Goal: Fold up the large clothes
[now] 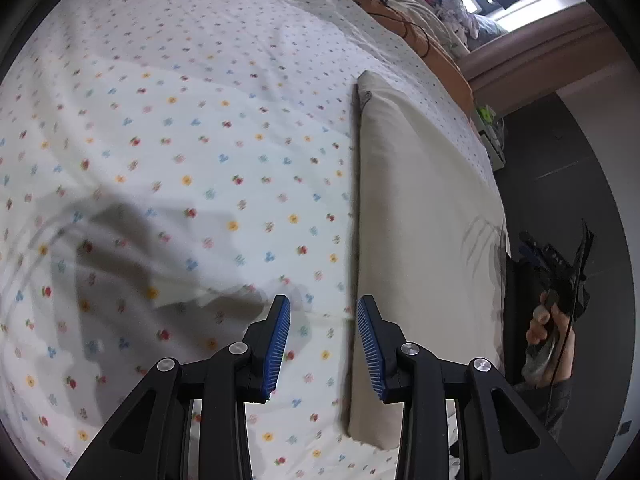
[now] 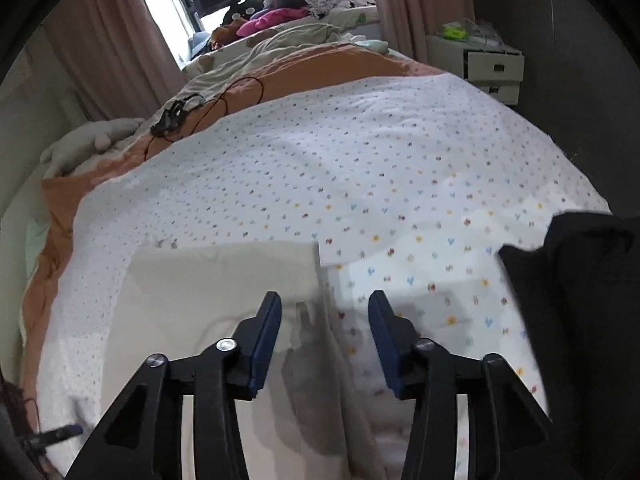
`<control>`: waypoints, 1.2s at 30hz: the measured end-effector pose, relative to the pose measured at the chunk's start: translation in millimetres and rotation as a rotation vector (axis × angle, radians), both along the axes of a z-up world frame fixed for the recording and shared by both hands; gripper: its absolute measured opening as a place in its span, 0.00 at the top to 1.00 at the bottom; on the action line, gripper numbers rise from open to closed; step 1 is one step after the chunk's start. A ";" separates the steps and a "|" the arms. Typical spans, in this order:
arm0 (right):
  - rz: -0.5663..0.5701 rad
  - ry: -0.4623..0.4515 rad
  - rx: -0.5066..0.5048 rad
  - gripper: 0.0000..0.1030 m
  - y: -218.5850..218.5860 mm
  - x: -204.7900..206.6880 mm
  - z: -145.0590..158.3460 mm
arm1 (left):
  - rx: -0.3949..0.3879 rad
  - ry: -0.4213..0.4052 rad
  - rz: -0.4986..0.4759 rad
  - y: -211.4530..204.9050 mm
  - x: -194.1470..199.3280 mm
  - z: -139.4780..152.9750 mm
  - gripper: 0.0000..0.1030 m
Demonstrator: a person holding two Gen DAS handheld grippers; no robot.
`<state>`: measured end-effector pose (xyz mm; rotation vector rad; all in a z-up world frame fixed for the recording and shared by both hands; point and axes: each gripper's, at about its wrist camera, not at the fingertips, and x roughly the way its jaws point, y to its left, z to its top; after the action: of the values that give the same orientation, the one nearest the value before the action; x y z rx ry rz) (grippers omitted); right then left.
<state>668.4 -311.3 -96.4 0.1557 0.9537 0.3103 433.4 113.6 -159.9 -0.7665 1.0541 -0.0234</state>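
My left gripper [image 1: 323, 322] hung over the flowered sheet [image 1: 192, 128], jaws partly apart with nothing between them. Just right of it lay the folded cream cloth [image 1: 420, 200], flat along the bed's near edge. My right gripper [image 2: 324, 320] stood above that cloth's [image 2: 224, 288] right edge, jaws parted and empty. A black garment [image 2: 576, 280] lay far right.

A folded cream fabric garment [image 2: 224, 292] lies flat on the white flower-dotted bedsheet [image 2: 360, 168]. Seen from the right wrist, it sits at seven o'clock of the sheet; an orange blanket [image 2: 320, 68] lies behind the sheet at twelve, a white drawer unit [image 2: 494, 68] at one, and a black cloth [image 2: 576, 280] at three.
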 end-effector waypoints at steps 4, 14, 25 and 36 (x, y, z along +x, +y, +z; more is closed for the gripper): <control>0.051 0.055 0.004 0.55 4.7 -5.2 -12.7 | 0.003 0.004 -0.021 -11.1 15.9 3.4 0.64; 0.056 0.181 -0.016 0.71 13.7 18.8 -56.0 | 0.039 0.023 -0.086 -37.3 70.2 0.7 0.63; 0.079 0.189 -0.058 0.80 30.2 62.9 -72.8 | 0.103 0.041 -0.121 -48.3 135.0 -14.9 0.61; 0.057 0.224 0.068 0.63 7.0 80.7 -79.5 | 0.096 0.032 -0.117 -42.9 147.1 -21.4 0.59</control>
<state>749.1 -304.4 -175.9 0.2293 1.1715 0.3831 580.5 70.7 -181.3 -0.6196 1.1216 -0.0597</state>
